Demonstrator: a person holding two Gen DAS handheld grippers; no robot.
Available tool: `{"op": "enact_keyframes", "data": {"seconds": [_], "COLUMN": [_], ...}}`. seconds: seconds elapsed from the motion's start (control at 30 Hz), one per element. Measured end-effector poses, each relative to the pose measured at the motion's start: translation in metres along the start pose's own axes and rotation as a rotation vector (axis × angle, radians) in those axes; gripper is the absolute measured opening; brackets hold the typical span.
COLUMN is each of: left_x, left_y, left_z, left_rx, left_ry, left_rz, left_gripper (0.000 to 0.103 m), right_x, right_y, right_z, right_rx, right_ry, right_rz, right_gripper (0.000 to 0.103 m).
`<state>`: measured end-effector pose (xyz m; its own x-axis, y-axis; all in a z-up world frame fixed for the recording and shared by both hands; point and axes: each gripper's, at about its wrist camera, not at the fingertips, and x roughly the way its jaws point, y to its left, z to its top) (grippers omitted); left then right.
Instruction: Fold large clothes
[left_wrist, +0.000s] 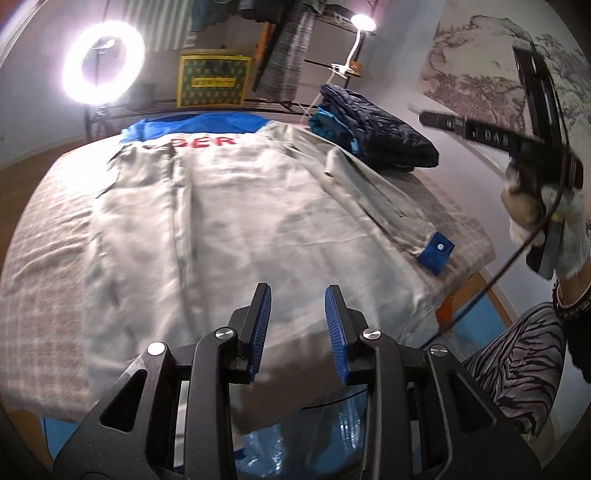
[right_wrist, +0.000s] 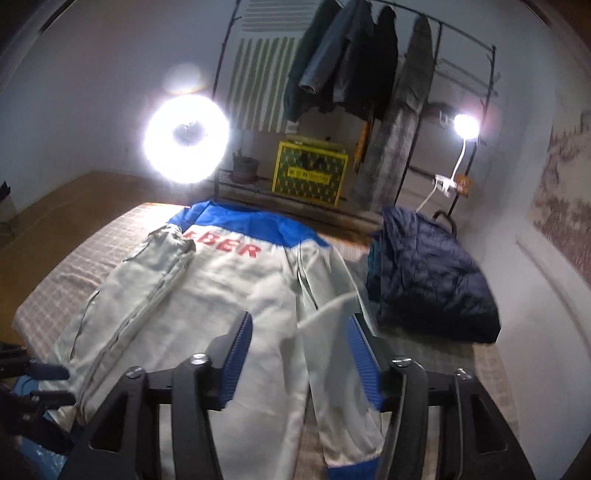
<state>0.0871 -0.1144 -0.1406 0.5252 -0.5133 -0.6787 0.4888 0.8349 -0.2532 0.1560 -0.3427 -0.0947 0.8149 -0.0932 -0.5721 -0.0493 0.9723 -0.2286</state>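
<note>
Lying back-up on the checked bed (left_wrist: 44, 258), a grey-and-blue jacket (left_wrist: 236, 221) filled the centre, collar toward 12 o'clock | left gripper (left_wrist: 297, 332) hovered above its hem, jaws parted, nothing between them | right gripper (right_wrist: 301, 363) gaped over the sleeve (right_wrist: 332, 369), empty | folded navy jacket (right_wrist: 432, 280) at 2 o'clock

- A home bedroom, by the look of it: a bed (right_wrist: 74, 273) under a checked cover.
- Behind it, a black clothes rack (right_wrist: 491, 74) hung with coats (right_wrist: 343, 66).
- A ring light (right_wrist: 186, 142) and a clip lamp (right_wrist: 466, 125) glare; a landscape hanging (left_wrist: 480, 62) covers one wall.
</note>
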Motion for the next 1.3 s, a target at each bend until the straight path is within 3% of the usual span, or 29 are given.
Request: {"op": "enact_keyframes", "data": {"seconds": [0.27, 0.4, 0.63, 0.83, 0.9, 0.97, 1.03, 1.13, 1.3], "left_x": [0.046, 0.076, 0.099, 0.107, 0.106, 0.105, 0.103, 0.098, 0.087], "left_y": [-0.034, -0.05, -0.061, -0.051, -0.049, -0.046, -0.043, -0.037, -0.023], "left_z": [0.013, 0.011, 0.008, 0.011, 0.014, 0.016, 0.017, 0.018, 0.023], "left_rx": [0.027, 0.035, 0.046, -0.004, -0.009, -0.012, -0.018, -0.03, -0.058], "left_ry": [0.053, 0.103, 0.144, 0.154, 0.146, 0.141, 0.133, 0.122, 0.094], "left_rz": [-0.079, -0.114, -0.127, -0.126, -0.121, -0.118, -0.114, -0.105, -0.092], "left_gripper": [0.03, 0.03, 0.03, 0.03, 0.03, 0.03, 0.03, 0.03, 0.03], "right_x": [0.019, 0.029, 0.071, 0.104, 0.113, 0.119, 0.12, 0.115, 0.077], "right_y": [-0.078, -0.116, -0.17, -0.176, -0.177, -0.178, -0.178, -0.178, -0.18], "right_z": [-0.051, -0.078, -0.139, -0.169, -0.176, -0.177, -0.173, -0.164, -0.13], "right_rx": [0.158, 0.229, 0.357, 0.339, 0.357, 0.379, 0.393, 0.41, 0.38], "right_ry": [0.055, 0.062, 0.235, 0.367, 0.404, 0.421, 0.425, 0.403, 0.28], "right_rz": [0.019, 0.021, 0.039, 0.022, 0.05, 0.081, 0.105, 0.118, 0.05], "right_gripper": [0.058, 0.071, 0.075, 0.073, 0.066, 0.049, 0.021, 0.012, 0.01]}}
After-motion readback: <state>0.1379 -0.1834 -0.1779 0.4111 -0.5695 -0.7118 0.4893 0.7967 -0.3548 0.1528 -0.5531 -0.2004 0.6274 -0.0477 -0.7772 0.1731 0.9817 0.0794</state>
